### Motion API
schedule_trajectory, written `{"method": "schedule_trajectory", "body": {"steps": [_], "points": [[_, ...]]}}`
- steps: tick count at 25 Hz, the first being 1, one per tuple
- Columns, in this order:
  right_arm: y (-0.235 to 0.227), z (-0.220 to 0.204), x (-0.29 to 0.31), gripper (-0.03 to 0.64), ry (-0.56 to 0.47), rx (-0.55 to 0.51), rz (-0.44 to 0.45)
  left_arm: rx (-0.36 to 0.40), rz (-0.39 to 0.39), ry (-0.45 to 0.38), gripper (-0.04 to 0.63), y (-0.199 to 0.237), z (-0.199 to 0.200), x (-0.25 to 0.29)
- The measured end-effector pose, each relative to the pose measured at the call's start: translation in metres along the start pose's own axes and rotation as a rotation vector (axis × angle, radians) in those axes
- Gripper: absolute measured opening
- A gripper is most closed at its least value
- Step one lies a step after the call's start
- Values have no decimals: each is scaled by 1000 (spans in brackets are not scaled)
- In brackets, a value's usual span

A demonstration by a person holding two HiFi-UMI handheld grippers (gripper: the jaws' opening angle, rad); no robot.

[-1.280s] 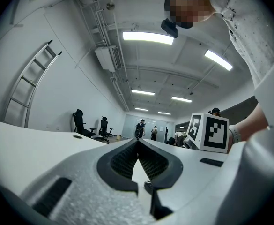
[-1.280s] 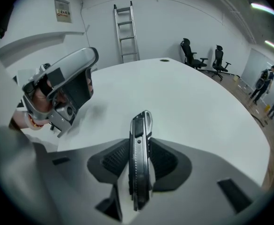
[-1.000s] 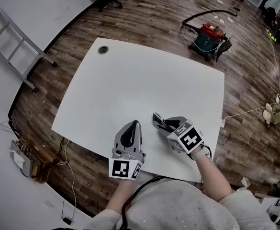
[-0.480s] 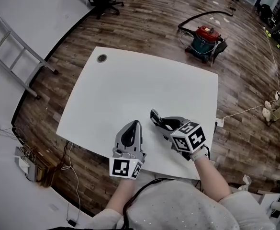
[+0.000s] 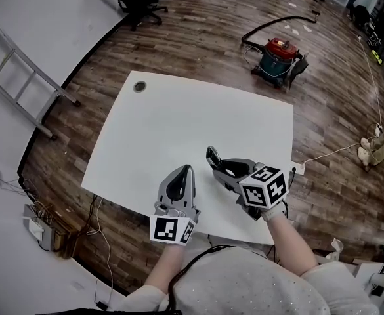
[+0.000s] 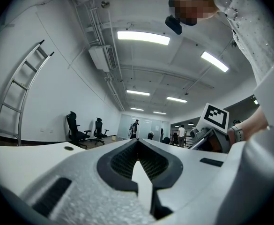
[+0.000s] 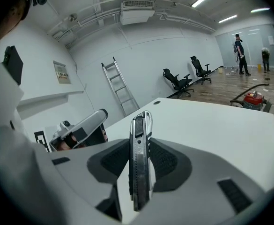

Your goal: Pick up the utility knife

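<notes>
Firmly, the half-spread right claw [image 7: 140, 146] pinches the utility knife [image 7: 139, 175] (left claw [image 6: 137, 146] closed).

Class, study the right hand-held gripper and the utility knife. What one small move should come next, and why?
Probably just hold it steady: the right hand-held gripper is shut on the utility knife, which appears clear of the white table, so the pick-up looks complete.

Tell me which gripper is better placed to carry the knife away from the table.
Right. The right gripper has its jaws clamped on the knife, so it can simply move off. The left gripper is shut and empty.
</notes>
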State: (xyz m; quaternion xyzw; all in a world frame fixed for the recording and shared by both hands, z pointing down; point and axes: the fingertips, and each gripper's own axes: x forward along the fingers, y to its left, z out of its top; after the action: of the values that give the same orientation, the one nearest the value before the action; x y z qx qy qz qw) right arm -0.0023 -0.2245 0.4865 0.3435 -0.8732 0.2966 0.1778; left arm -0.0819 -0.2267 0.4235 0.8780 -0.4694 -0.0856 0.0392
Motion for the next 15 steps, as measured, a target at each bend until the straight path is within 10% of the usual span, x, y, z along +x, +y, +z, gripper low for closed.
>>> {"method": "schedule_trajectory", "body": {"steps": [15], "points": [[28, 54, -14, 138, -177, 36, 66, 10, -22, -11, 8, 10, 27, 8]]}}
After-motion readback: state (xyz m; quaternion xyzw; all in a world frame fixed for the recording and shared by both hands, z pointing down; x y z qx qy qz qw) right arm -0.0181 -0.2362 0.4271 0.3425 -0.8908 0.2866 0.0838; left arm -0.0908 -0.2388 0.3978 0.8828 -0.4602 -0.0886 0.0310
